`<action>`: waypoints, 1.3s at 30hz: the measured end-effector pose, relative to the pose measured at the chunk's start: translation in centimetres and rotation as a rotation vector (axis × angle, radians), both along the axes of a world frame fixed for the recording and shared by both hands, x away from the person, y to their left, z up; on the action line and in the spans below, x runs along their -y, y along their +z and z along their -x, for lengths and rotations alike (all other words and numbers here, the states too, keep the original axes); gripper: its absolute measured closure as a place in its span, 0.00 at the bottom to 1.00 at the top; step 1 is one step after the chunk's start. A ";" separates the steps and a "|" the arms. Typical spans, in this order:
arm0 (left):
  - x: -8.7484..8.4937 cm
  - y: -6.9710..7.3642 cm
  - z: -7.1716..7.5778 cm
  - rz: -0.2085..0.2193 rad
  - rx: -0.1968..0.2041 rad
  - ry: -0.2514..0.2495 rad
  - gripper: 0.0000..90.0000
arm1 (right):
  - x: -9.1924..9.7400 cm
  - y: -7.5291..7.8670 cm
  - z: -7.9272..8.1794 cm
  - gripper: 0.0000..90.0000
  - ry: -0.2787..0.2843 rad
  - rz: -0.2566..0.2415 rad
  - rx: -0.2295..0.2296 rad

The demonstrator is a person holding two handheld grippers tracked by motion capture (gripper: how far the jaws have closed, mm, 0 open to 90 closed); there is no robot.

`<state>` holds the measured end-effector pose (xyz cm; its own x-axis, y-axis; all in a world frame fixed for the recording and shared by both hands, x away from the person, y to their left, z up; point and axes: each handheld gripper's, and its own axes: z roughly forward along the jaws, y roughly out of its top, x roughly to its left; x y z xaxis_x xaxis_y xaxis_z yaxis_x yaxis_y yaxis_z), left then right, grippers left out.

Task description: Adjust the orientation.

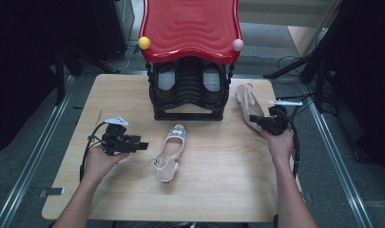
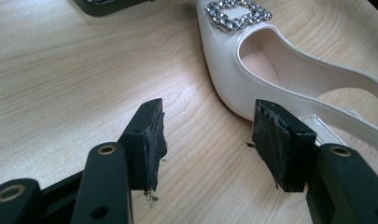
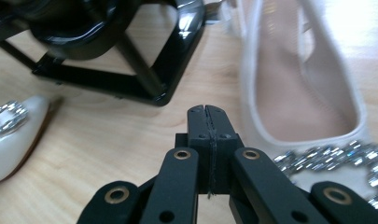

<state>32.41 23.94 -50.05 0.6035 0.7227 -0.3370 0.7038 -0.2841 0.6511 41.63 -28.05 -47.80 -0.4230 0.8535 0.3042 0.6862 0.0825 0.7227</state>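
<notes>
Two white slingback shoes with rhinestone buckles lie on the wooden table (image 1: 214, 190). One shoe (image 1: 170, 152) (image 2: 270, 65) rests at the centre, toe toward the rack. My left gripper (image 1: 141, 145) (image 2: 207, 144) is held just left of it, open, with nothing between its pads; the shoe's side sits beyond the right pad (image 2: 270, 140). The other shoe (image 1: 247, 105) (image 3: 294, 88) lies at the right, beside the rack. My right gripper (image 1: 255, 118) (image 3: 208, 114) hovers at that shoe's toe end, jaws pressed together and empty.
A black shoe rack (image 1: 189, 90) (image 3: 107, 51) with a red wavy top (image 1: 190, 26) stands at the table's back centre, with a yellow ball and a pink ball on its front corners. Cables and stands lie on the floor at the right.
</notes>
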 end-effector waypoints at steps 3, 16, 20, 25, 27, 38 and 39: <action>-0.2 -0.1 0.4 -0.002 -0.001 0.001 0.49 | 0.4 -0.1 -1.0 1.00 -0.012 0.006 -0.002; -1.2 -0.2 2.3 -0.009 0.016 0.027 0.49 | 2.1 -1.7 -4.4 1.00 -0.066 0.028 -0.050; -1.5 -0.2 2.6 -0.009 0.017 0.039 0.49 | 2.3 -2.3 -4.9 1.00 -0.071 0.033 -0.077; -1.5 -0.1 2.7 -0.005 0.032 0.038 0.49 | 1.8 -3.1 -5.3 1.00 -0.046 0.056 -0.122; -1.5 -0.1 2.7 -0.009 0.036 0.036 0.49 | 1.4 -3.3 -5.3 1.00 -0.030 0.057 -0.133; -1.4 0.0 2.3 -0.012 0.041 0.032 0.50 | 1.1 -3.1 -4.7 1.00 -0.019 0.022 -0.158; -1.3 0.0 2.3 -0.013 0.044 0.030 0.50 | 1.1 -3.1 -4.7 1.00 -0.021 0.013 -0.157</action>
